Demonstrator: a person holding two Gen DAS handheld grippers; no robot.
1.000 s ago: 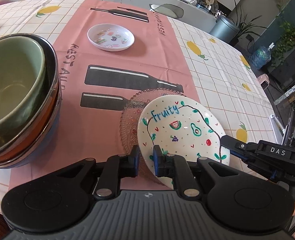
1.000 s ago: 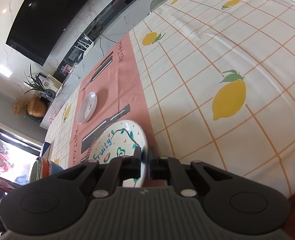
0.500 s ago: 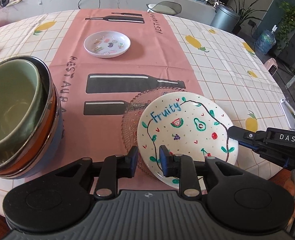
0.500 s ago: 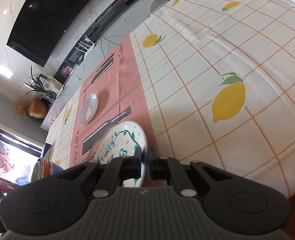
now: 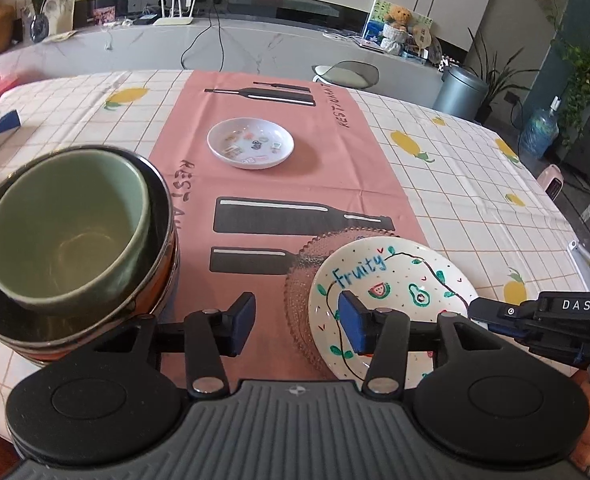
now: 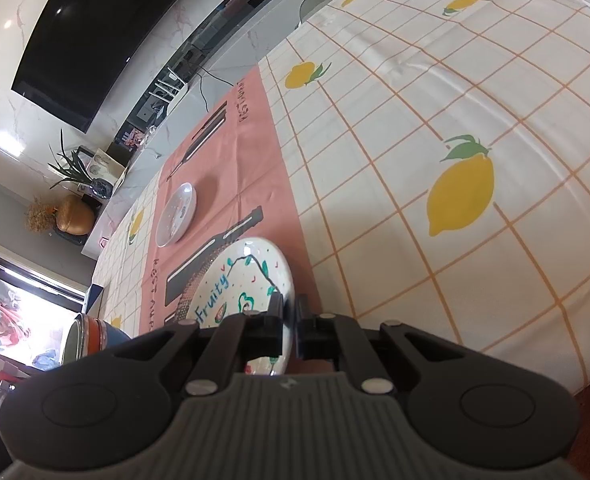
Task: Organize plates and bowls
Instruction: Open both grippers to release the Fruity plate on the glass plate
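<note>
Since a moment ago the left gripper (image 5: 295, 322) has let go: its jaws have just been opening and now stand apart with nothing between them. Meanwhile the right gripper (image 6: 290, 330) is clamped on the near rim of the Fruity plate (image 5: 391, 304), which rests on the glass plate (image 5: 299, 280) on the counter (image 5: 475, 184), likely steadying the stack. Nested bowls (image 5: 71, 248) sit beside it; the small sticker dish (image 5: 251, 148) lies well apart.

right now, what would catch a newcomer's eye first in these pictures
The white "Fruity" plate at the table's near edge, lying on a clear beaded glass plate with the right claw pinching its rim. Left of it, a green bowl nested in a stack of bowls.
</note>
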